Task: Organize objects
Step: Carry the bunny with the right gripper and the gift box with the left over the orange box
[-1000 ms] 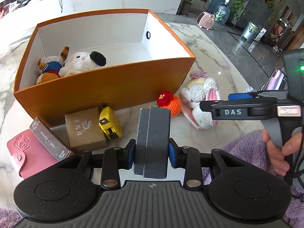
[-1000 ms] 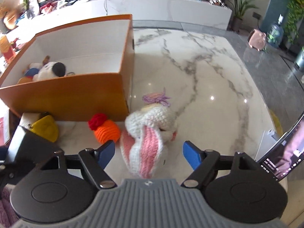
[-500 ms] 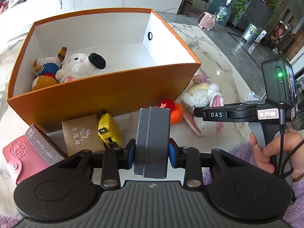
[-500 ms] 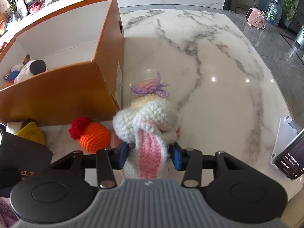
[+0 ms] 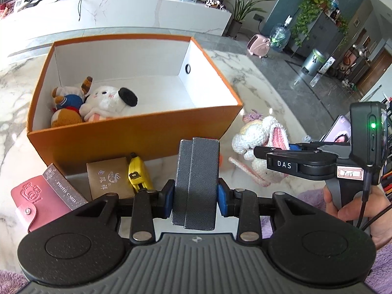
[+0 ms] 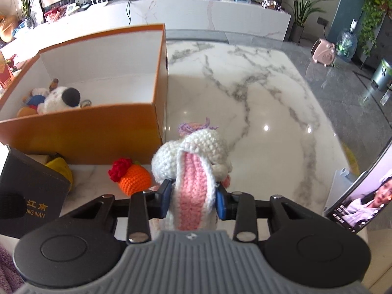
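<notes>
Both views are bright daylight, colours pretty punchy. The marble table (image 6: 257,112) throws small white glare dots in the right wrist view, toward its right edge, plus a soft sheen across the middle. The orange box (image 5: 137,134) casts a dim shadow along its near wall onto the tabletop. Heavy fisheye bending at the edges: the counter at the back curves and the corners go black. Background room is a bit soft, and the box's white inside looks nearly blown out.
</notes>
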`<state>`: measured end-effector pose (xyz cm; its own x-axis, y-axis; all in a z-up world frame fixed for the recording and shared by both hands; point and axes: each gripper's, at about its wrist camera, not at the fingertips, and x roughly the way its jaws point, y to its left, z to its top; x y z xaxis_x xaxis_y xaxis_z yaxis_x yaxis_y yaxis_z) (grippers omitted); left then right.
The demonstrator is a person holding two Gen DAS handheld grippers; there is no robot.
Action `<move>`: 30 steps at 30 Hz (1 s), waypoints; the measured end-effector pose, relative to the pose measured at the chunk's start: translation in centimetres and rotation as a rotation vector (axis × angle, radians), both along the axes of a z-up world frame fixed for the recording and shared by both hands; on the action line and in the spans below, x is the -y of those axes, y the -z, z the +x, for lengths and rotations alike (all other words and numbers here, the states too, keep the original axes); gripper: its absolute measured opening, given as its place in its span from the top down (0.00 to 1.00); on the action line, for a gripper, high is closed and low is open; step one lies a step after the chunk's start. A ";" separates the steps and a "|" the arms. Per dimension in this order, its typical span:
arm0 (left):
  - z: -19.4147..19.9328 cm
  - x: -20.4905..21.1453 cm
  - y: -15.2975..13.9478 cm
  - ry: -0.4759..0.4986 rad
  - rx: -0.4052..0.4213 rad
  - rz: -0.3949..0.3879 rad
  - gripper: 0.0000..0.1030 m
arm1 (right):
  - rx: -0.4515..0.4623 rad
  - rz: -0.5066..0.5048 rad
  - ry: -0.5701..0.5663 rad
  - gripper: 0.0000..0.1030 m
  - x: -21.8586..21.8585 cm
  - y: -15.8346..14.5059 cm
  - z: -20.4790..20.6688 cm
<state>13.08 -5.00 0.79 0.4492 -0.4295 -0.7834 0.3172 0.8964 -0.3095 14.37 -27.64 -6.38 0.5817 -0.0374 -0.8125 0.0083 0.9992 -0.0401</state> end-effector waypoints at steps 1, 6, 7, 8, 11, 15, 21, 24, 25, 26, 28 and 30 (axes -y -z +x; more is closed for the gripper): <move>0.0 -0.2 -0.4 -0.001 0.007 -0.010 0.61 | 0.016 -0.001 0.001 0.63 0.0 -0.6 -0.2; 0.4 -1.3 -2.8 -0.002 0.044 -0.064 0.61 | 0.098 0.005 -0.012 0.63 -0.1 -4.2 -1.0; 0.6 -1.5 -3.2 -0.004 0.051 -0.073 0.61 | 0.113 0.003 -0.020 0.63 -0.2 -4.9 -1.0; 0.8 -1.7 -3.6 -0.005 0.060 -0.078 0.61 | 0.128 -0.004 -0.028 0.63 -0.4 -5.5 -1.0; 1.5 -2.2 -4.9 -0.011 0.092 -0.087 0.61 | 0.172 -0.031 -0.061 0.63 -1.5 -7.4 -1.1; 3.3 -3.1 -6.1 -0.035 0.133 -0.102 0.61 | 0.210 -0.033 -0.104 0.63 -2.7 -9.3 -0.2; 7.0 -4.6 -6.1 -0.114 0.145 -0.118 0.61 | 0.228 0.010 -0.175 0.63 -5.1 -10.5 3.1; 8.7 -5.4 -5.0 -0.152 0.134 -0.117 0.61 | 0.189 0.058 -0.203 0.63 -6.2 -9.7 5.7; 9.3 -5.5 -4.6 -0.162 0.129 -0.113 0.61 | 0.170 0.079 -0.208 0.63 -6.6 -9.3 6.5; 9.8 -5.7 -4.2 -0.175 0.122 -0.109 0.61 | 0.147 0.105 -0.211 0.63 -6.9 -8.7 7.5; 10.6 -6.0 -3.6 -0.192 0.110 -0.104 0.61 | 0.100 0.148 -0.204 0.63 -7.4 -7.3 9.4; 11.2 -6.3 -2.8 -0.202 0.096 -0.099 0.61 | 0.050 0.163 -0.197 0.63 -7.9 -5.4 11.2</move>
<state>24.24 1.33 3.62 0.6041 -0.3958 -0.6917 0.1663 0.9114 -0.3763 25.57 -19.76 -0.99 0.6044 0.2097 -0.7686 -0.1888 0.9749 0.1175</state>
